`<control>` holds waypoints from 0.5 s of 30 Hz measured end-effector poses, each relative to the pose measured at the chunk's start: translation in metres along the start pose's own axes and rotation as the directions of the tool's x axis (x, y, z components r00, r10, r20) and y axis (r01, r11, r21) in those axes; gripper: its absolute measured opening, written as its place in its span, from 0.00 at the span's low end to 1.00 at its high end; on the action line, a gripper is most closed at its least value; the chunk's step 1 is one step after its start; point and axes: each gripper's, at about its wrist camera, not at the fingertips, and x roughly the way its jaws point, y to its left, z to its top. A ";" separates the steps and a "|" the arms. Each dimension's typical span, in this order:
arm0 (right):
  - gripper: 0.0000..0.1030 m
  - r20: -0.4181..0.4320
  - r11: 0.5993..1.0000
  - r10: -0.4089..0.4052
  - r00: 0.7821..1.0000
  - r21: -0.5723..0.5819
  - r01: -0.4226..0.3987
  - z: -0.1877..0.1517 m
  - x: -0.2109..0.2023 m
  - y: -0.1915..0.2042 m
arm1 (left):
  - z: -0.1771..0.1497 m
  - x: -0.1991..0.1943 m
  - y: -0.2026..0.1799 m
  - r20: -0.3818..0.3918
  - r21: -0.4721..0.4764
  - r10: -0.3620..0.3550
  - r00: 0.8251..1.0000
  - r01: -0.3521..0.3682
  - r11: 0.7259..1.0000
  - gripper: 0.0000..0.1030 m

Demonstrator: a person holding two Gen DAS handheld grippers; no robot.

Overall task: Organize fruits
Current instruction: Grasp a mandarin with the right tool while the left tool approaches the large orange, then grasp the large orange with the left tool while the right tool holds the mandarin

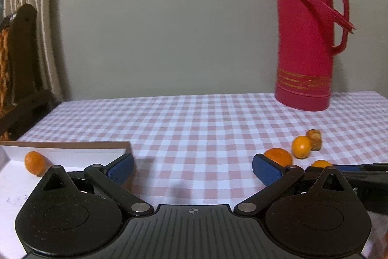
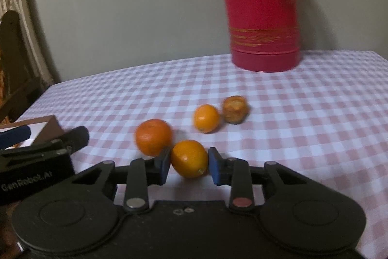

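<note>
My right gripper (image 2: pixel 189 164) is shut on a small orange kumquat (image 2: pixel 189 158) that rests on the checked tablecloth, one blue pad against each side. A bigger mandarin (image 2: pixel 153 136) touches it on the left. Farther back lie another kumquat (image 2: pixel 206 118) and a brownish, withered fruit (image 2: pixel 234 109). My left gripper (image 1: pixel 193 163) hovers open over bare cloth with nothing between its pads. To its left, a white box with a brown rim (image 1: pixel 65 149) holds one kumquat (image 1: pixel 35 162). In the left wrist view, the mandarin (image 1: pixel 278 155) sits just behind the left gripper's right pad.
A tall red thermos (image 1: pixel 305 40) stands at the back right against the grey wall. A dark wooden chair (image 1: pixel 21 64) is beyond the table's left edge. One of the left gripper's fingers (image 2: pixel 75 137) reaches in from the left, near the mandarin.
</note>
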 end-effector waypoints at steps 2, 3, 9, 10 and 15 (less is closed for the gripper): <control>0.24 0.011 1.000 -0.021 1.000 0.020 0.021 0.001 -0.005 -0.011 | 0.000 0.001 -0.005 -0.001 0.000 -0.022 1.000 0.022 1.000 1.00; 0.24 0.017 0.999 -0.030 0.999 0.029 0.030 0.002 -0.007 -0.016 | -0.001 0.002 -0.008 -0.002 0.003 -0.029 1.000 0.029 1.000 1.00; 0.24 0.033 0.996 -0.076 0.997 0.057 0.074 0.005 -0.014 -0.038 | -0.003 0.009 -0.028 -0.014 0.027 -0.070 0.997 0.070 0.997 1.00; 0.24 0.034 0.995 -0.084 0.996 0.059 0.082 0.005 -0.014 -0.041 | -0.003 0.010 -0.030 -0.015 0.024 -0.080 0.997 0.080 0.997 1.00; 0.24 0.026 0.992 -0.107 0.994 0.075 0.104 0.004 -0.013 -0.051 | -0.002 0.016 -0.041 -0.027 0.018 -0.105 0.994 0.106 0.994 1.00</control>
